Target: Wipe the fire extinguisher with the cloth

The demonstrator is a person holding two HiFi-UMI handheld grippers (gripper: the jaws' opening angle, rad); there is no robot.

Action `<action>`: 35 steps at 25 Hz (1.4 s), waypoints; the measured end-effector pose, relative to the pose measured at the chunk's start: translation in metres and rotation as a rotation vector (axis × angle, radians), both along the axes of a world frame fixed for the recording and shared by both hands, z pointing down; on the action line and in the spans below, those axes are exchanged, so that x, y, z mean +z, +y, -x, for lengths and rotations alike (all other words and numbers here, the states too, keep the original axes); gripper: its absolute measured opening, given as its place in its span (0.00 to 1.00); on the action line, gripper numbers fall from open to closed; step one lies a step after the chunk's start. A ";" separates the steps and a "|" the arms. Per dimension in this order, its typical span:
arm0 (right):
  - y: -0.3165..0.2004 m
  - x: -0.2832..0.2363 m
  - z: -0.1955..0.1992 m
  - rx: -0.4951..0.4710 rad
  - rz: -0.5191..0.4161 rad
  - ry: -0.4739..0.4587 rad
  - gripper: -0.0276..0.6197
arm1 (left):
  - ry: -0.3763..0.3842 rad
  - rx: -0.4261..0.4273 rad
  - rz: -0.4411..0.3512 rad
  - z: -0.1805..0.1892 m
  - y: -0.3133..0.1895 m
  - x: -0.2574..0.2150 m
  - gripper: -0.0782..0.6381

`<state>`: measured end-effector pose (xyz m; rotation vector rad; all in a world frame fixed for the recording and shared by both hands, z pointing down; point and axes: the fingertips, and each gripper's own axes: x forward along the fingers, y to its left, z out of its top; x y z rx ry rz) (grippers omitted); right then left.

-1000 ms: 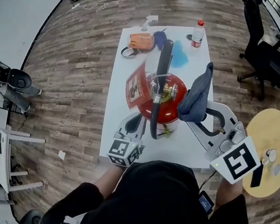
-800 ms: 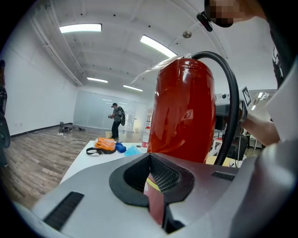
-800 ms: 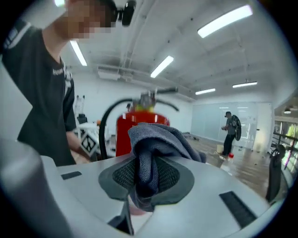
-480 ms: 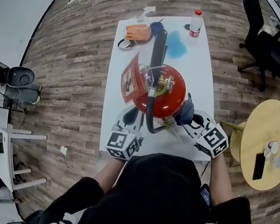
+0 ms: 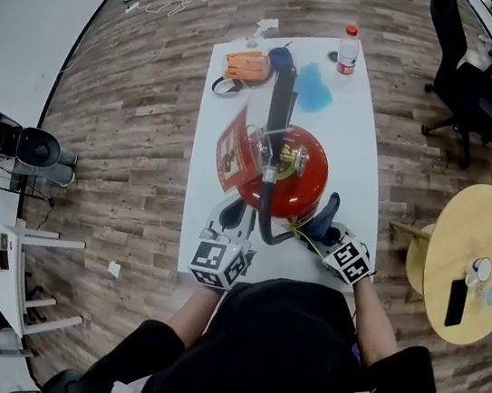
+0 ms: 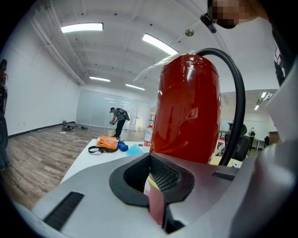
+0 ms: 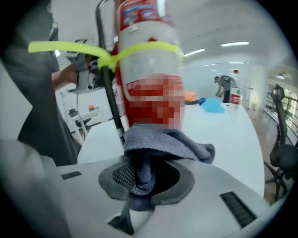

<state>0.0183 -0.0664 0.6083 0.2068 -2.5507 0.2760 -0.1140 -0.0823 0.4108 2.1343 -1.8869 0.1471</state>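
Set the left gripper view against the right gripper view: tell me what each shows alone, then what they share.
Left gripper view only: the left gripper shut on a thin red piece with a yellow stripe.
Right gripper view only: the right gripper shut on a grey cloth, and a yellow tie around the fire extinguisher.
Both: the fire extinguisher close ahead, the white table, a water bottle near its far end, and a distant person beyond.
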 end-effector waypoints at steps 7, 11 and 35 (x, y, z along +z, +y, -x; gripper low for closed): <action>-0.041 -0.030 -0.004 -0.092 -0.171 0.050 0.17 | 0.003 0.014 0.003 0.001 -0.001 0.002 0.14; -0.045 -0.122 0.000 -0.175 -0.372 -0.061 0.17 | 0.021 0.005 0.006 0.003 -0.002 0.005 0.14; -0.104 -0.127 0.017 -0.152 -0.023 -0.186 0.16 | 0.014 0.000 0.036 0.004 -0.004 0.008 0.14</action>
